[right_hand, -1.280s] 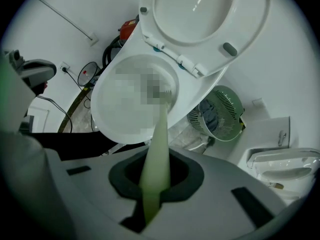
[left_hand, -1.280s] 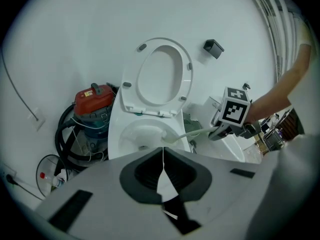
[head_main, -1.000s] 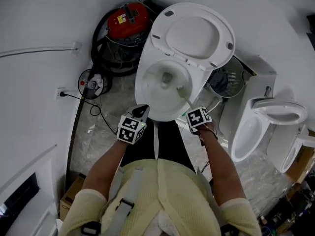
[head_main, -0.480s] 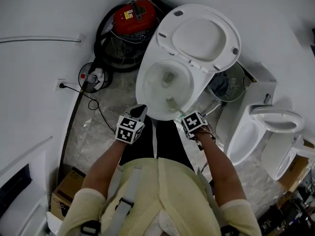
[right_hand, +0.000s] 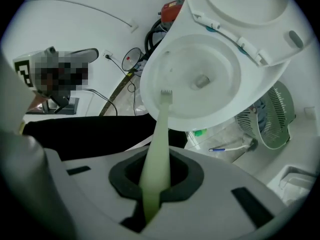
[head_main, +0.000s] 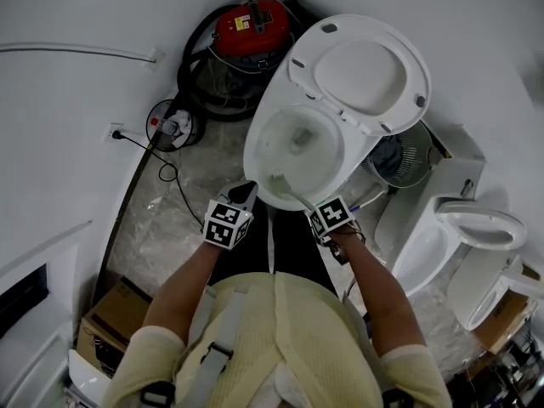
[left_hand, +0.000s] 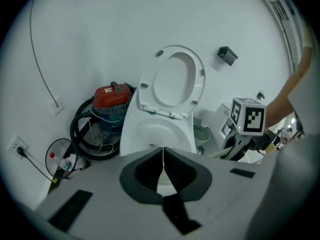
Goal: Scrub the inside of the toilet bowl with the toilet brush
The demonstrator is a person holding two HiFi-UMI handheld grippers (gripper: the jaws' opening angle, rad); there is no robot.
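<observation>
A white toilet bowl (head_main: pixel 297 151) stands with its seat and lid (head_main: pixel 361 70) raised. My right gripper (right_hand: pixel 156 176) is shut on the pale green toilet brush (right_hand: pixel 159 134). The brush head (right_hand: pixel 166 95) rests at the bowl's near left inner wall (right_hand: pixel 165 79). In the head view the brush (head_main: pixel 293 196) reaches from my right gripper (head_main: pixel 319 215) over the front rim. My left gripper (head_main: pixel 242 198) hangs shut and empty just left of the bowl's front; its jaws meet with nothing between them (left_hand: pixel 162 165).
A red vacuum cleaner (head_main: pixel 246 28) with black hose stands behind the toilet on the left. A small fan (head_main: pixel 166 126) and cable lie on the floor at left. Another fan (head_main: pixel 399 155) sits right of the bowl, a second toilet (head_main: pixel 442 236) farther right.
The brush head has been drawn from the bowl's right side toward the near left wall. My right gripper moved left and closer to the rim. The left gripper stayed put.
</observation>
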